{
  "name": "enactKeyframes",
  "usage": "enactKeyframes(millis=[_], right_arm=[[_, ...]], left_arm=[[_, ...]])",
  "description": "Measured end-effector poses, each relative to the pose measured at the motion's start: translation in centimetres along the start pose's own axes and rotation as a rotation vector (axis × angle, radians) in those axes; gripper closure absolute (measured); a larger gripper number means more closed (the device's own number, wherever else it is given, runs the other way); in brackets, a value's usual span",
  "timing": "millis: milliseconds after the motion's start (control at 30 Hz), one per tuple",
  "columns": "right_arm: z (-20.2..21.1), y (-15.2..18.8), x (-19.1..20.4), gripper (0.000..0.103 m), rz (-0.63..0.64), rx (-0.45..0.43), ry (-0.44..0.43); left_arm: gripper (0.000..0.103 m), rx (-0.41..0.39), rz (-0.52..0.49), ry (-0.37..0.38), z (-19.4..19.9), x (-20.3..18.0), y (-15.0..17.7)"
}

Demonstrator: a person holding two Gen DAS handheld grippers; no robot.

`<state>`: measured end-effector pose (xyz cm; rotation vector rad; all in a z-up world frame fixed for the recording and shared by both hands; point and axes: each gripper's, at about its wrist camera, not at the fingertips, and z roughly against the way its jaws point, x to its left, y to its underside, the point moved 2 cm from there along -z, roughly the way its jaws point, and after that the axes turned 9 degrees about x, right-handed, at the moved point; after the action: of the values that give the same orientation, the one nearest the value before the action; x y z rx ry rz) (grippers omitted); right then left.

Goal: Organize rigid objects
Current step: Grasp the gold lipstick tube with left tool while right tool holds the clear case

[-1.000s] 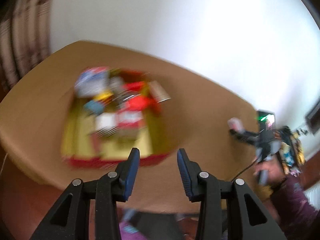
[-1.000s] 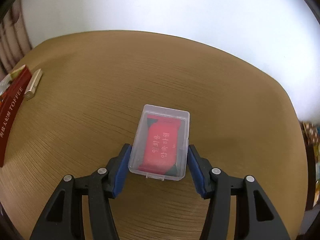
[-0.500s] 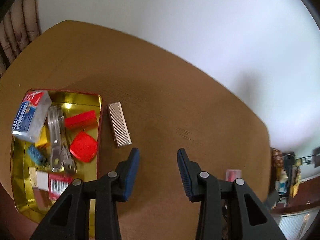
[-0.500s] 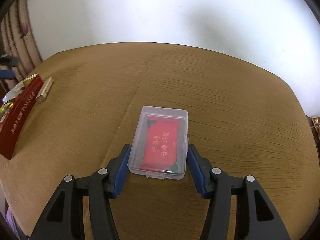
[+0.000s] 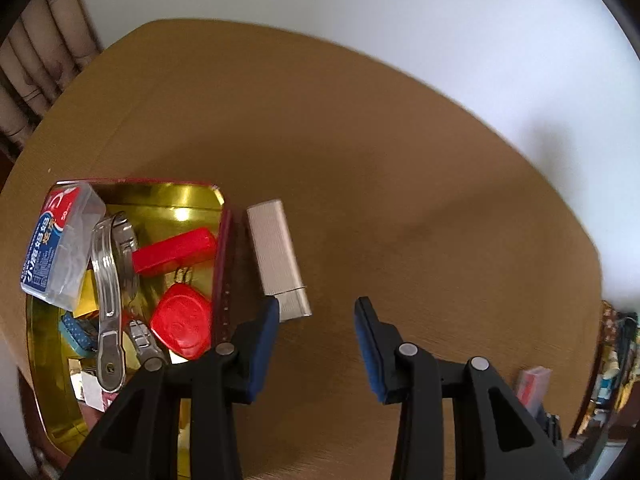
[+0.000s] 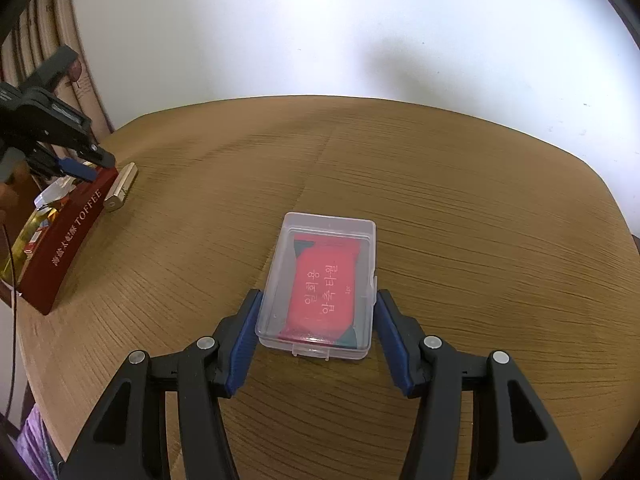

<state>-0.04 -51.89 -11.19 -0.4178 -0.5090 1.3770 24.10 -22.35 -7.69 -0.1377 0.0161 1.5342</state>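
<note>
My right gripper (image 6: 319, 296) is shut on a clear plastic box (image 6: 324, 284) with a red packet inside, its pads against the box's long sides above the wooden table (image 6: 460, 208). At the table's left edge stands a red tin (image 6: 68, 240) with a gold inside (image 5: 180, 200), holding several small items. A ribbed silver bar (image 5: 278, 256) lies on the table right beside the tin. My left gripper (image 5: 317, 304) points down, open with nothing between its fingers; its left fingertip is just short of the bar's near end. In the right wrist view the left gripper (image 6: 90, 164) hovers over the tin's far end.
Inside the tin lie a blue-labelled clear box (image 5: 60, 240), a metal tool (image 5: 110, 280), a red bar (image 5: 174, 250) and a red square lid (image 5: 182, 320). A white wall backs the table. Curtain folds (image 6: 52, 40) hang at left; clutter (image 5: 616, 344) sits past the right edge.
The left gripper swung away from over the tin and dropped toward the silver bar beside it. The right gripper carried the clear box a little, and the left gripper came into its view.
</note>
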Motion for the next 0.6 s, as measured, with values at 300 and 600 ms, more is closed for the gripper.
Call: enactKeyframes(millis=[300, 600], right_arm=[[0.8, 0.1, -1.0, 0.051, 0.002, 0.006, -0.02], [0.7, -0.1, -1.1, 0.051, 0.004, 0.02, -0.02]], left_arm=[[0.063, 0.054, 0.016, -0.061, -3.3, -0.2, -2.4], [0.062, 0.174, -0.1, -0.231, -6.2, -3.2, -5.3]])
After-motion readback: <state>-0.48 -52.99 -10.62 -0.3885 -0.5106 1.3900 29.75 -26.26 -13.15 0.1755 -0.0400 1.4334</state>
